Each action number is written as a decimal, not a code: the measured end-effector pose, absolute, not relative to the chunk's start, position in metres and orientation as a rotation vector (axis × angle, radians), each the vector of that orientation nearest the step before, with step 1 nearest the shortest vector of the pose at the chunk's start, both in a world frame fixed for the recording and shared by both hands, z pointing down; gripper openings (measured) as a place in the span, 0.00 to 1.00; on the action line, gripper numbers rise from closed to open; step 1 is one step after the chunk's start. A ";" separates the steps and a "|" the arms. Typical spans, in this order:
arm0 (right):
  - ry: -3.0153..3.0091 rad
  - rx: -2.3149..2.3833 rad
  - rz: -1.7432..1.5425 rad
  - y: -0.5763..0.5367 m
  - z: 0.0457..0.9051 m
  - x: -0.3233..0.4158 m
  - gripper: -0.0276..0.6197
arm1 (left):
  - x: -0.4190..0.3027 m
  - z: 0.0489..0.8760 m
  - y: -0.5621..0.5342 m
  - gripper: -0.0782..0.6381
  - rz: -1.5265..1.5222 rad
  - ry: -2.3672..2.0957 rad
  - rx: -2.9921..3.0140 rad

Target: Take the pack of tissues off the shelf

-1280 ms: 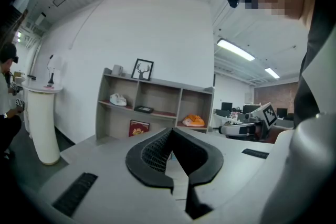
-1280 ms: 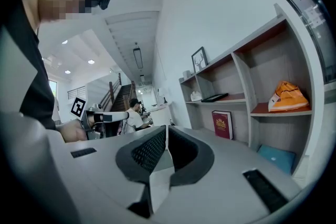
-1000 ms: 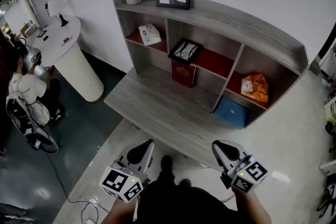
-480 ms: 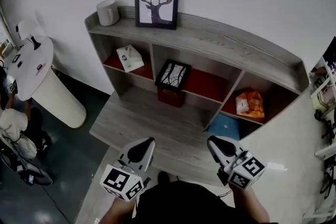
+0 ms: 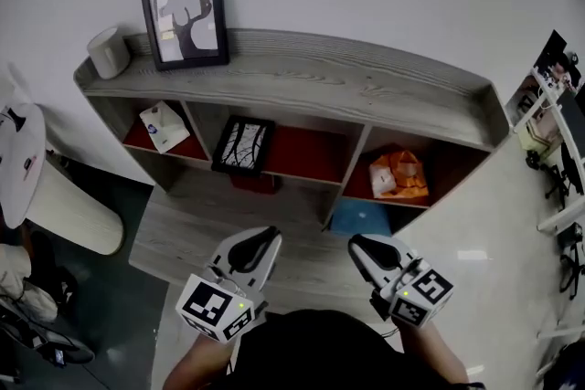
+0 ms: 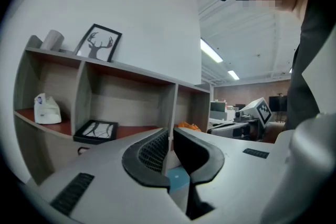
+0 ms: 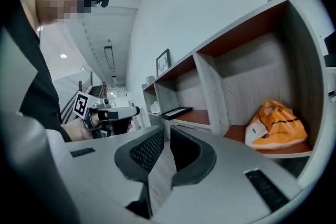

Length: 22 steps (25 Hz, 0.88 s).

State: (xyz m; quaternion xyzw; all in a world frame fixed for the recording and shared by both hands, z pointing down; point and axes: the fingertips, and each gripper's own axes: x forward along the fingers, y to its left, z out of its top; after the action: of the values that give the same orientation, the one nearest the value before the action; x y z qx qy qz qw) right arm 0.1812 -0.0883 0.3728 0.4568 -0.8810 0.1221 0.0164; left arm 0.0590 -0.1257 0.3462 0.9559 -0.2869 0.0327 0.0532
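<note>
Left gripper (image 6: 169,131) fingers closed, only a thin slit between the pads, nothing in it. Right gripper (image 7: 167,130) fingers closed too, empty. Both point roughly level at the shelf (image 5: 320,78) from in front of its lower ledge (image 5: 196,224): the left one at the middle compartment, the right one at the right compartment. Neither touches the shelf or anything on it. Marker cubes (image 5: 212,310) sit at the rear of each gripper, nearest the person.

Pack of tissues (image 5: 164,125): white, soft, blue mark. It is in the shelf's left compartment on the red board, tilted, well apart from both grippers. In the left gripper view it shows far left (image 6: 47,109).

Middle compartment of the shelf: black-framed picture (image 5: 243,144) lying flat, its front edge over the board's lip. Right compartment: crumpled orange bag (image 5: 399,175) with a white label, near the right gripper's line (image 7: 276,126). Blue flat thing (image 5: 359,216) sits under the right compartment, on the ledge.

Shelf top, left end: white cup (image 5: 109,52), with the framed deer print (image 5: 186,12) just beside it, upright against the wall. White round table (image 5: 20,162) stands left of the shelf.
</note>
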 end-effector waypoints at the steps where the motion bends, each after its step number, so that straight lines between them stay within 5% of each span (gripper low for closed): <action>1: -2.734 1.428 0.387 -0.088 0.374 0.191 0.07 | 0.074 0.346 -0.127 0.16 0.105 -0.841 2.915; 12: -2.786 1.465 0.483 -0.088 0.384 0.260 0.07 | 0.205 0.365 -0.137 0.39 0.274 -0.571 2.973; 22: -2.757 1.486 0.585 -0.076 0.409 0.312 0.07 | 0.283 0.404 -0.147 0.46 0.421 -0.468 2.945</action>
State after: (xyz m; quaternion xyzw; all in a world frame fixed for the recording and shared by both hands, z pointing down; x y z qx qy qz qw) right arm 0.3117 -0.0759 0.4089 0.4664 -0.8650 0.1836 -0.0221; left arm 0.2830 -0.1474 0.4042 0.9758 -0.1550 0.1396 0.0649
